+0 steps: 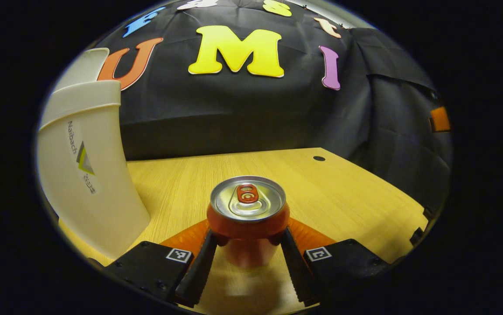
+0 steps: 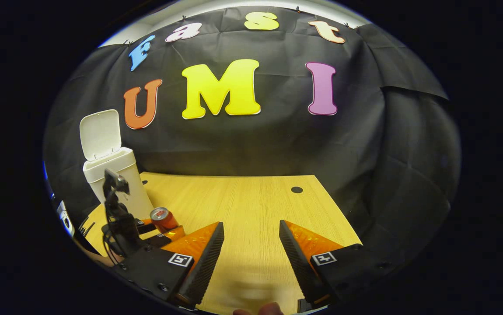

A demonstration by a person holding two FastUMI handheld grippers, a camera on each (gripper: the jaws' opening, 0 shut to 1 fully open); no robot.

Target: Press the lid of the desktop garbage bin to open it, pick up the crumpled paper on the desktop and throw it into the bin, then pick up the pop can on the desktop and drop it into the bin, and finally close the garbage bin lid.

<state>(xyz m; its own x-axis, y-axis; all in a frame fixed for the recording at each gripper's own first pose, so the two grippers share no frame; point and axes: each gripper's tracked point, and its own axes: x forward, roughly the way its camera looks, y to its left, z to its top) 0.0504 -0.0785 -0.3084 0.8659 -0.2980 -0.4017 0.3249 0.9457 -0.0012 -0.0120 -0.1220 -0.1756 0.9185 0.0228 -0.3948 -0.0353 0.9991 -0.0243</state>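
Left gripper point(image 1: 248, 245) clamps the pop can point(image 1: 248, 214), both fingers pressing its sides, above the desktop point(image 1: 343, 197). Right gripper view adds: right gripper point(image 2: 251, 238) empty, jaws apart; garbage bin point(image 2: 118, 183) lid point(image 2: 99, 134) raised.

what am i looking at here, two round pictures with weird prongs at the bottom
Each picture comes from a camera riding on a hand-held gripper that a person carries; the prongs are its two fingers. In the left gripper view, the left hand-held gripper has both fingers pressed on a pop can standing on the wooden table, beside a white bin. In the right gripper view, the right hand-held gripper is open and holds nothing; farther off stands the bin, its lid up.
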